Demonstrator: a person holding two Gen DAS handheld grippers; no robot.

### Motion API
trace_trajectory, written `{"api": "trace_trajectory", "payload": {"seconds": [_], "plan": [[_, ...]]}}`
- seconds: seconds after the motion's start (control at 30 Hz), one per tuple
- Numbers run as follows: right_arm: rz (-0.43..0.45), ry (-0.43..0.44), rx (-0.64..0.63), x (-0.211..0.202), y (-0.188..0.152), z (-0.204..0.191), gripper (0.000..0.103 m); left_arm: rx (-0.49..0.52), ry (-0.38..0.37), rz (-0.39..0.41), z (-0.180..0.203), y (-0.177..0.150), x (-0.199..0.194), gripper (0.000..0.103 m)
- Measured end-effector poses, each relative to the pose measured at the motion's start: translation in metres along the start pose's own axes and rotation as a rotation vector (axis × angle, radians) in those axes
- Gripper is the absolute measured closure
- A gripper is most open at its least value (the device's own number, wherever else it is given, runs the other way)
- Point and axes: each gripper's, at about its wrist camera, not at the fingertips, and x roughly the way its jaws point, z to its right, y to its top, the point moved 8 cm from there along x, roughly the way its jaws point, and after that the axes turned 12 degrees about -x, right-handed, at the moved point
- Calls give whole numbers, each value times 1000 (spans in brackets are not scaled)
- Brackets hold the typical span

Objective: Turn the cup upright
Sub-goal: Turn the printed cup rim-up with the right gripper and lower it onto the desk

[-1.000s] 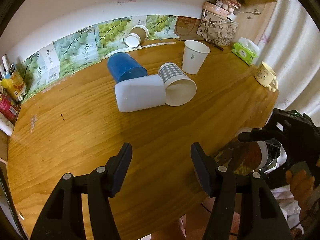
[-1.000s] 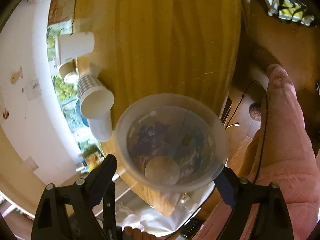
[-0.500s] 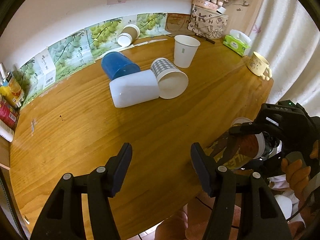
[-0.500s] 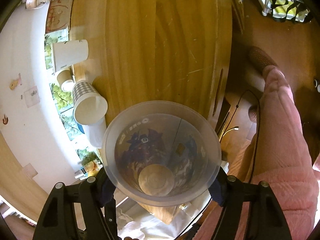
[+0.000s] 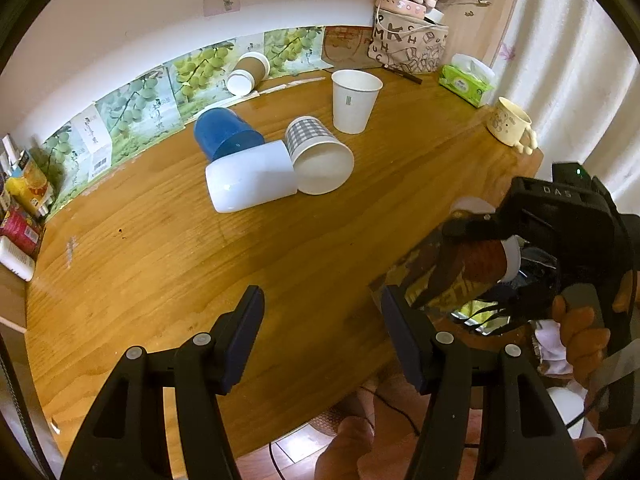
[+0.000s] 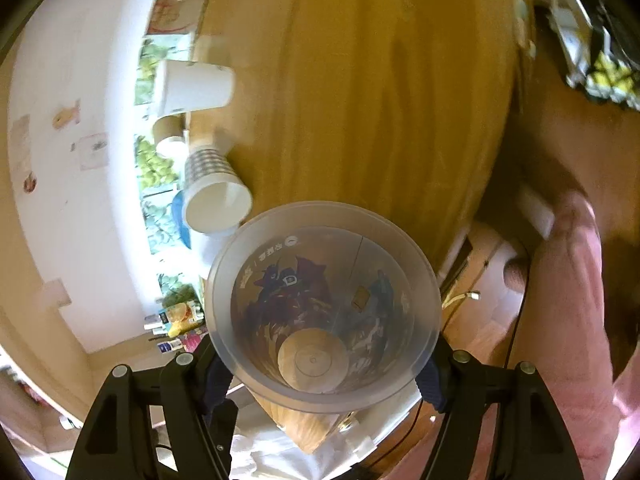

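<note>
Both grippers differ: right gripper (image 6: 322, 376) clamps the printed cup (image 6: 320, 300) for turning; left gripper (image 5: 322, 344) waits open, empty.

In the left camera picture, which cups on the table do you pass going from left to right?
Blue cup → white tumbler → checked cup → white paper cup → cream mug. The brown cup by the wall is left out.
</note>
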Motion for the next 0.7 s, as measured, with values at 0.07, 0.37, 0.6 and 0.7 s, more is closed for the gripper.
{"api": "trace_trajectory", "payload": {"seconds": [0.07,0.37,0.6,0.7], "plan": [[10,-12,-56,-4,7,-7,29,-14,9,5,4,0,-4,38],[53,-70,-354,-18,35,-44,29,-95,44,24,23,7,-10,38],[116,-199,-662,-25,49,-65,29,-179,58,39,34,7,-12,38],[133,-251,-776,-27,52,-72,29,-218,65,50,39,7,-12,38]]}}
